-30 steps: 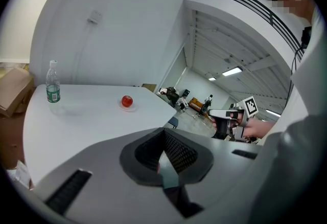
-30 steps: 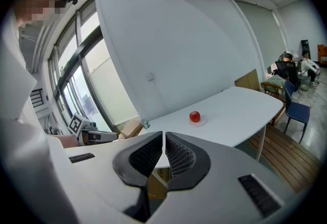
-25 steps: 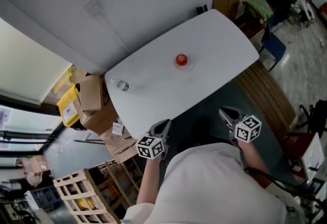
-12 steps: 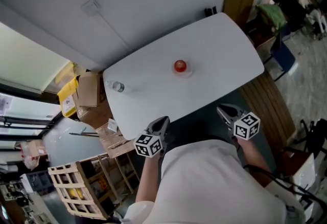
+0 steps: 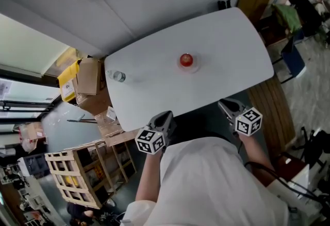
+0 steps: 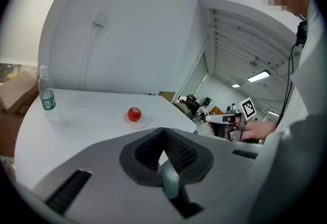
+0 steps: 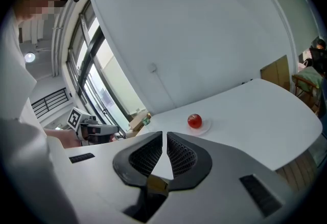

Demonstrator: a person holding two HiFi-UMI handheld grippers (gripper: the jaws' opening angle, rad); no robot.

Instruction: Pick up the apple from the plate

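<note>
A red apple (image 5: 186, 59) sits on a small white plate (image 5: 188, 68) near the middle of the white table (image 5: 227, 49). Both grippers hover short of the table's near edge, well away from the apple. My left gripper (image 5: 166, 116) is shut and empty; in the left gripper view the apple (image 6: 134, 113) lies ahead and to the left of its jaws (image 6: 163, 131). My right gripper (image 5: 225, 104) is also shut and empty; in the right gripper view the apple (image 7: 194, 120) lies ahead and slightly to the right of its jaws (image 7: 164, 136).
A clear plastic bottle (image 5: 117, 76) stands at the table's left end. Cardboard boxes (image 5: 88, 81) and a wooden crate (image 5: 72, 178) sit on the floor to the left. A wooden bench (image 5: 273, 111) runs along the table's right side, with chairs and clutter (image 5: 296, 11) beyond.
Both grippers have come forward toward the table's near edge, still shut. The apple and plate have stayed in place.
</note>
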